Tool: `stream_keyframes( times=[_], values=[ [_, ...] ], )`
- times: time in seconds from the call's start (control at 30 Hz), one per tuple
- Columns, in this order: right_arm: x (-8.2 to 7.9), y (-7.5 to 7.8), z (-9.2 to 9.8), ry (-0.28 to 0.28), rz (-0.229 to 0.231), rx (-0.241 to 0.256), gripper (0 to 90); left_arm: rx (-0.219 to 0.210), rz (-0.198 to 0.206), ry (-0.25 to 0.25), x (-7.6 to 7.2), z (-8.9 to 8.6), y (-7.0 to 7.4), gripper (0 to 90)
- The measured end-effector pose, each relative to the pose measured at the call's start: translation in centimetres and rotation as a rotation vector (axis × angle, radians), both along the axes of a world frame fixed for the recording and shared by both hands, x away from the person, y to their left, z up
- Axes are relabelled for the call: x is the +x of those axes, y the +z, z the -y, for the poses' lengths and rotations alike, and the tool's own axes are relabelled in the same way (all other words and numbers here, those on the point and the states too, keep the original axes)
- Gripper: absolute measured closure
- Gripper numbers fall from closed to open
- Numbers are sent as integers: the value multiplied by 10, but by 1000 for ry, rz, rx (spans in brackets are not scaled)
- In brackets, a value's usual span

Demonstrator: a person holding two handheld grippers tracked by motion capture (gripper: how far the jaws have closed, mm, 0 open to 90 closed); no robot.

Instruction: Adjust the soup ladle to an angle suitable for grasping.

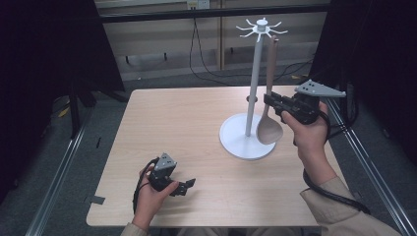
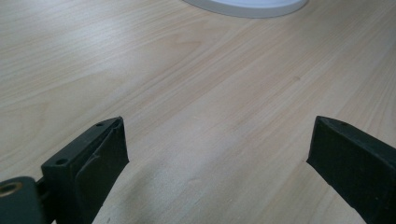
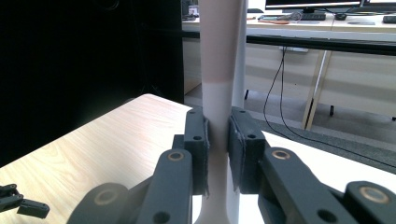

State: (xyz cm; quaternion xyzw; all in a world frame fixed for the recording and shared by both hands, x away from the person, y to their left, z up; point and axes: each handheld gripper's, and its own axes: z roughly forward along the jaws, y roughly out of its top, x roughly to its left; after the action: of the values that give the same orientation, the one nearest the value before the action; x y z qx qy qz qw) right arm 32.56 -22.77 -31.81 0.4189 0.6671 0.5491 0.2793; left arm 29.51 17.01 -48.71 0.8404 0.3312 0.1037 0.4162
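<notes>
A white utensil stand rises from its round base at the table's right of centre, with hook arms at the top. A wooden spoon hangs upright beside the pole, bowl down just over the base, its handle top up among the hooks. My right gripper is shut on the spoon's handle about halfway up. In the right gripper view the pads squeeze the handle, and the pole stands just behind it. My left gripper rests open on the table near the front left, holding nothing.
The wooden table has bare room on its left and front. The stand's base edge lies far ahead of the left jaws. Metal rails run along both table sides, and cables trail on the floor behind.
</notes>
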Motion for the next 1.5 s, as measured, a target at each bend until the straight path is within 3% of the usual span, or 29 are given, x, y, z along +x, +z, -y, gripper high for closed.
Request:
stream_keyframes(
  times=[0.6, 1.3, 1.5],
  values=[
    [7, 0, -5, -11, -16, 2, 780, 5, 5, -21, 3, 7, 0, 45],
    [11, -5, -4, -30, -34, -5, 740, 11, 11, -24, 2, 2, 1, 45],
    [9, -3, -3, -29, -37, -11, 643, 19, 19, -27, 3, 2, 0, 45]
  ],
)
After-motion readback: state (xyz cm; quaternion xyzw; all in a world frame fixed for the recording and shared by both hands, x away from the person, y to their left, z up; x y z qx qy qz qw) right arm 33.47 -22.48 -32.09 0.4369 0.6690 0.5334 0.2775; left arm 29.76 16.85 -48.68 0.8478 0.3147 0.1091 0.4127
